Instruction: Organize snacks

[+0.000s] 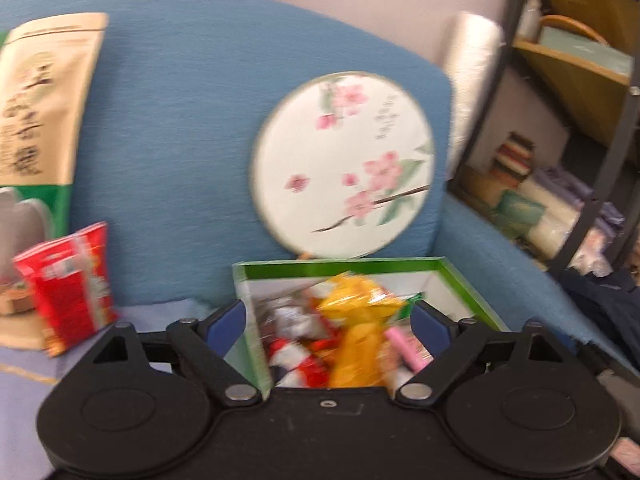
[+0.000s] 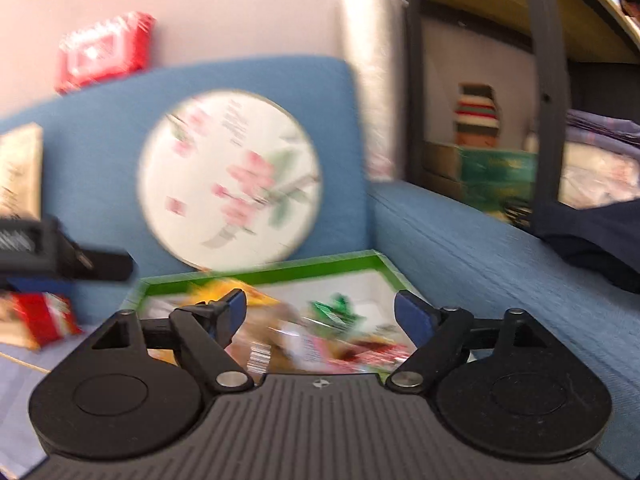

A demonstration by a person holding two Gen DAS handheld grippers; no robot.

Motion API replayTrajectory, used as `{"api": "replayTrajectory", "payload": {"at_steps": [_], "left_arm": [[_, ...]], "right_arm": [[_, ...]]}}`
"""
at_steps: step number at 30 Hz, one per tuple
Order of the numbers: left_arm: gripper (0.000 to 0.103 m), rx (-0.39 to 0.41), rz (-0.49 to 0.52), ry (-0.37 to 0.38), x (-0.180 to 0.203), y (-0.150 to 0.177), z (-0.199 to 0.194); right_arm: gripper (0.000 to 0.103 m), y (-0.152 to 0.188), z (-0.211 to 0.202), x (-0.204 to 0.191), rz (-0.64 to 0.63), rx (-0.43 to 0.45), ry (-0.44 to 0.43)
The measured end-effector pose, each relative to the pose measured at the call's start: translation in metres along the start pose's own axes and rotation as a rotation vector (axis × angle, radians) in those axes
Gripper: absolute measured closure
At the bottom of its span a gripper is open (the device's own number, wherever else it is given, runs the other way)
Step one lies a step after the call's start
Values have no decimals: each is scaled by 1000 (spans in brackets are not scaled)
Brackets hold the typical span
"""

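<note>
Left wrist view: looks forward and slightly down over its own fingers, close above the green-rimmed box (image 1: pixel 340 266), facing the blue sofa back (image 1: pixel 180 120).

Right wrist view: same heading, set further right, close over the box (image 2: pixel 256 274).

Shared: box, round floral fan (image 1: pixel 344 164) (image 2: pixel 230 182), sofa, shelving unit (image 1: pixel 624 128) (image 2: pixel 548 80) at right.
</note>
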State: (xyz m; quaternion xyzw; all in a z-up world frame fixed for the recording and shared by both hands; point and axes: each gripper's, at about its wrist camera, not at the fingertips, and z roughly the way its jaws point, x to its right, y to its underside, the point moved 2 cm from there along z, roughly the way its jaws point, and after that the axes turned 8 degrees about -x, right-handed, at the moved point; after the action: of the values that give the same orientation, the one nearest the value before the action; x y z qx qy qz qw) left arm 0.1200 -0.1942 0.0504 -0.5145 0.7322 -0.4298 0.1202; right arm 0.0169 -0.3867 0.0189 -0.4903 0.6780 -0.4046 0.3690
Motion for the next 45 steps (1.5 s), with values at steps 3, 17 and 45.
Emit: {"api": "replayTrajectory", "payload": {"at_steps": [3, 17, 45], "left_arm": [[0, -6, -10, -51, -18, 2, -12], [0, 16, -112, -313, -151, -5, -33], [54, -97, -50, -356, -156, -5, 31]], "right_arm": [[0, -1, -7, -19, -9, 14, -96], [0, 22, -1, -80, -187, -66, -226], [0, 35, 7, -105, -228, -158, -339]]}}
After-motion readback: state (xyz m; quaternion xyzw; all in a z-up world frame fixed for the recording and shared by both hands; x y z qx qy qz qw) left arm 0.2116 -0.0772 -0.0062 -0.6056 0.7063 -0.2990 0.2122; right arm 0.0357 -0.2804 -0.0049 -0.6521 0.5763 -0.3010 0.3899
